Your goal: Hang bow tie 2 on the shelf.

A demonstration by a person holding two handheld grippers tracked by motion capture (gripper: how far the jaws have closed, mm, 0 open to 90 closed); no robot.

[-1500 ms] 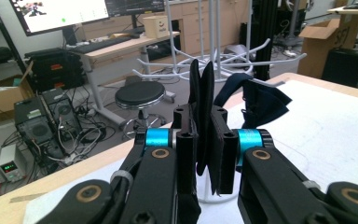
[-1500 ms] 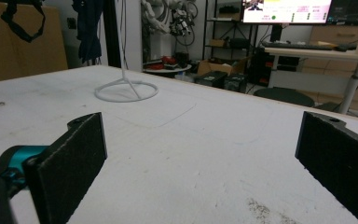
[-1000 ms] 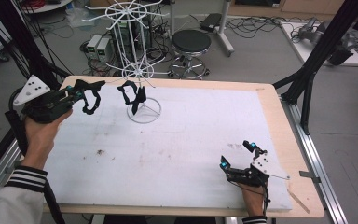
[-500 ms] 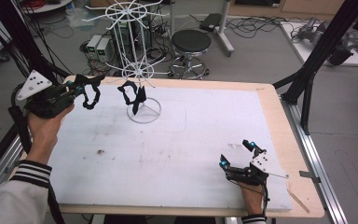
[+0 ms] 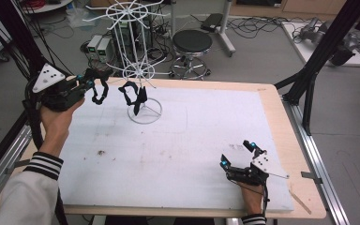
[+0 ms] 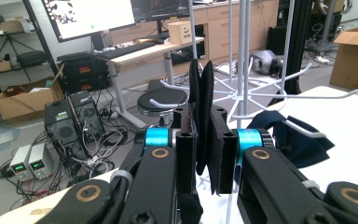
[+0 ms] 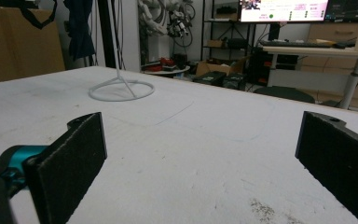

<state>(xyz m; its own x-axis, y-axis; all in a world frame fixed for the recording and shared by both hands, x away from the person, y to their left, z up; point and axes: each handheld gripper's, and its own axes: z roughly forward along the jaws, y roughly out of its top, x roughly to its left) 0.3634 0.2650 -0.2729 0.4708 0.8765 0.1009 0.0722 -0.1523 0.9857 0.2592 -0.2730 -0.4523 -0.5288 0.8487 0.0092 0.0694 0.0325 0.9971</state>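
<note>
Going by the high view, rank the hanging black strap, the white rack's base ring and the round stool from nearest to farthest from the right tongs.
From the right tongs:
1. Base ring, up-left on the table.
2. Hanging black strap, just beyond it on the rack.
3. Round stool, on the floor past the table.

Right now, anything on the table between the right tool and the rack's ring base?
No. The white mat is bare between the right tool and the ring base, in the high and right gripper views.

Black stool (image 5: 192,42) behind table (image 5: 272,101); monitor (image 6: 93,16).
</note>
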